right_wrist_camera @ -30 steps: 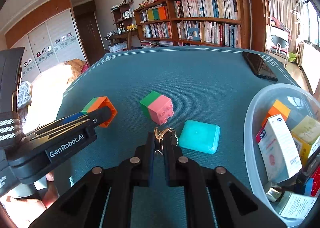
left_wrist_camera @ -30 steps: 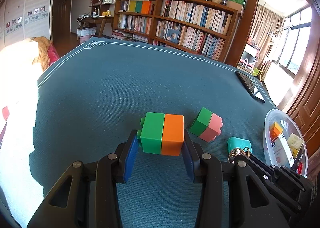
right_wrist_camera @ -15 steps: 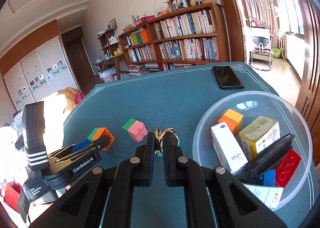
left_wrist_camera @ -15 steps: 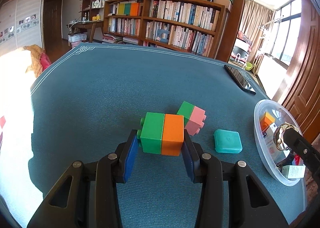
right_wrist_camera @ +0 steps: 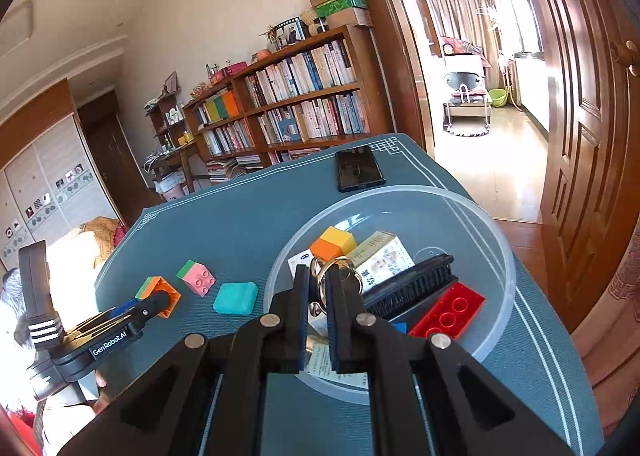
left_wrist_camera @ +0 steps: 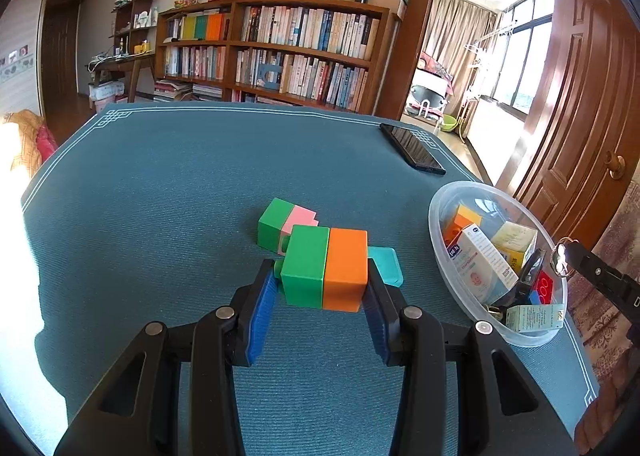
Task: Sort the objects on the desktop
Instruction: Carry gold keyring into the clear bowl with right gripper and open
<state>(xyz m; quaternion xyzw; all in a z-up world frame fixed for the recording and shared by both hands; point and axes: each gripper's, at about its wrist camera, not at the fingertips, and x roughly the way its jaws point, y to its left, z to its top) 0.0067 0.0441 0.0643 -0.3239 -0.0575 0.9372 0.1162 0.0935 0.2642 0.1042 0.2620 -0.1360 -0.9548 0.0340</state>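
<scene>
R tool point(right_wrist_camera: 318, 288) clamped on key ring point(right_wrist_camera: 326, 270), hanging over clear bowl point(right_wrist_camera: 500, 252). In bowl: orange-yellow cube point(right_wrist_camera: 333, 243), boxes point(right_wrist_camera: 382, 258), black brush point(right_wrist_camera: 412, 284), red brick point(right_wrist_camera: 448, 310). At 9 o'clock of bowl on surface point(right_wrist_camera: 248, 223): teal case point(right_wrist_camera: 235, 298), green-pink block point(right_wrist_camera: 196, 278). L tool point(right_wrist_camera: 158, 300) grips green-orange block point(right_wrist_camera: 154, 288). Phone point(right_wrist_camera: 358, 168) at 12 o'clock.

bright daylight | left-edge glare, possibly sun | fisheye-bent edges
</scene>
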